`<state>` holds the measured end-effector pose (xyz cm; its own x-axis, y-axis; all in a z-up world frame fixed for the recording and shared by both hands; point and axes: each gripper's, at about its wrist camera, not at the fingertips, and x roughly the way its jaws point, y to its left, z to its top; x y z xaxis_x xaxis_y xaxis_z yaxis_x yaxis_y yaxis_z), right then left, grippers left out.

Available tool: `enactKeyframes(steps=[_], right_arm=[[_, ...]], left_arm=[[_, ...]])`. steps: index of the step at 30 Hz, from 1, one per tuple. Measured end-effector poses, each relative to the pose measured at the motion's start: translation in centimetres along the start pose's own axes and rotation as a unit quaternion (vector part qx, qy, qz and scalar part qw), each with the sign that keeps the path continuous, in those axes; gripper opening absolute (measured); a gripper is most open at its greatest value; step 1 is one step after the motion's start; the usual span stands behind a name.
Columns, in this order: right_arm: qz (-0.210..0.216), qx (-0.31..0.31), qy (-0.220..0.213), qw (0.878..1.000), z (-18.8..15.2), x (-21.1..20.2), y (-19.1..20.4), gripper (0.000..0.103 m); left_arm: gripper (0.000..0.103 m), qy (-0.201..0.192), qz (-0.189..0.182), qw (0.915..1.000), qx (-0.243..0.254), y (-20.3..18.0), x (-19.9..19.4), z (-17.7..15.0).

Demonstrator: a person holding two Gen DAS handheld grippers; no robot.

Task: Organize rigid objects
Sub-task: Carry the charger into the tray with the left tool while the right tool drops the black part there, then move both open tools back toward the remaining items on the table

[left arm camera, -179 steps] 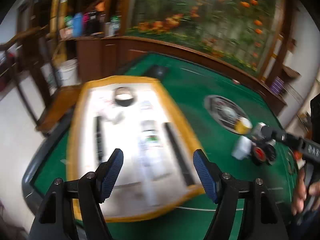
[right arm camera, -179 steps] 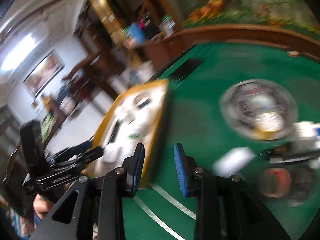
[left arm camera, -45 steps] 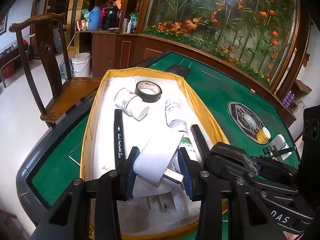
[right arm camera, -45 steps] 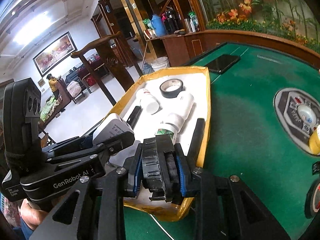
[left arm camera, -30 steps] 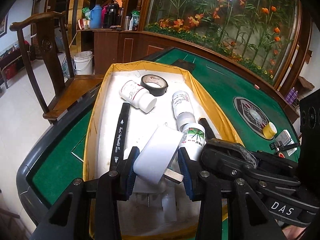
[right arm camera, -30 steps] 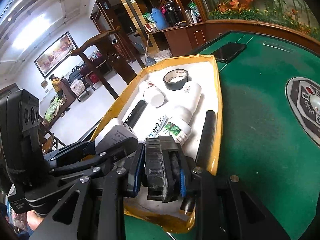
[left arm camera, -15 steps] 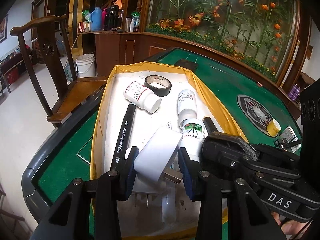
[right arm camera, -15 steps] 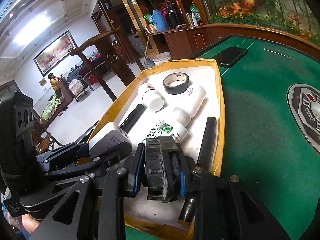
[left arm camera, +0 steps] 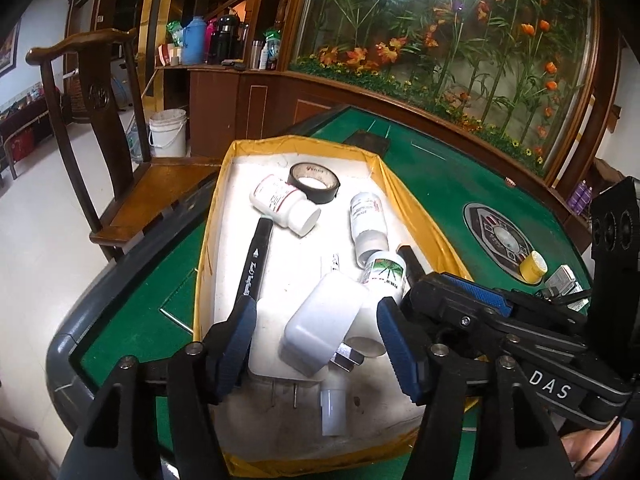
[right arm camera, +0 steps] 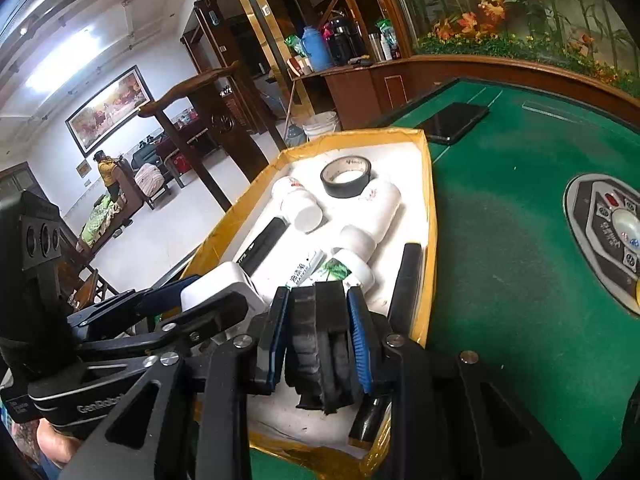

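Hovering side by side over the near end of a shallow yellow-rimmed tray with a white floor (left arm camera: 404,200), two hand-held grippers point down at a green felt table (right arm camera: 500,240). The left gripper (left arm camera: 316,334) has just been opening; its blue pads now stand clear on both sides of a white plug-in charger block with metal prongs (left arm camera: 324,322), which lies tilted between them on the tray's contents, apparently no longer squeezed. The right gripper (right arm camera: 320,338) stands nearly closed, its blue pads pressed against a black ribbed, chunky object (right arm camera: 318,344) that I cannot identify. Farther back in the tray lie a roll of black tape (left arm camera: 314,183), a white pill bottle with a red-and-white label (left arm camera: 284,205), a second white bottle on its side (left arm camera: 368,220), a white bottle with a green leaf label (left arm camera: 384,270), and a long black marker pen (left arm camera: 254,262) along the left side. A black bar-shaped object (right arm camera: 406,284) rests against the tray's right wall. Out on the felt, beyond the tray, sit a dark phone (right arm camera: 454,122), a round grey control panel (left arm camera: 498,236) and a small yellow cap (left arm camera: 532,267). A dark wooden chair (left arm camera: 100,120) stands beside the table.
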<state>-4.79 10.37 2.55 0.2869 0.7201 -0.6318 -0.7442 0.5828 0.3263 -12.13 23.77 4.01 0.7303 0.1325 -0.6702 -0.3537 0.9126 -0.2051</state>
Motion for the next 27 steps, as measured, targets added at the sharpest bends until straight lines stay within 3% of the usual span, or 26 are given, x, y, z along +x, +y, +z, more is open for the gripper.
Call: enactKeyframes(steps=[6,13,27], right_arm=[[-0.001,0.000,-0.006,1.000,0.1,-0.5,0.0,0.031],[-0.010,-0.006,-0.039,0.999,0.3,-2.3,-0.2,0.049],[-0.023,0.034,-0.076,0.996,-0.4,-6.8,-4.3,0.050]], left_arm=[[0.072,-0.012,-0.004,0.9999,0.000,-0.3,-1.1,0.3],[0.076,-0.028,-0.007,0.9996,-0.002,-0.4,-2.6,0.7],[0.076,-0.040,-0.015,0.9988,0.023,-3.4,-4.1,0.9]])
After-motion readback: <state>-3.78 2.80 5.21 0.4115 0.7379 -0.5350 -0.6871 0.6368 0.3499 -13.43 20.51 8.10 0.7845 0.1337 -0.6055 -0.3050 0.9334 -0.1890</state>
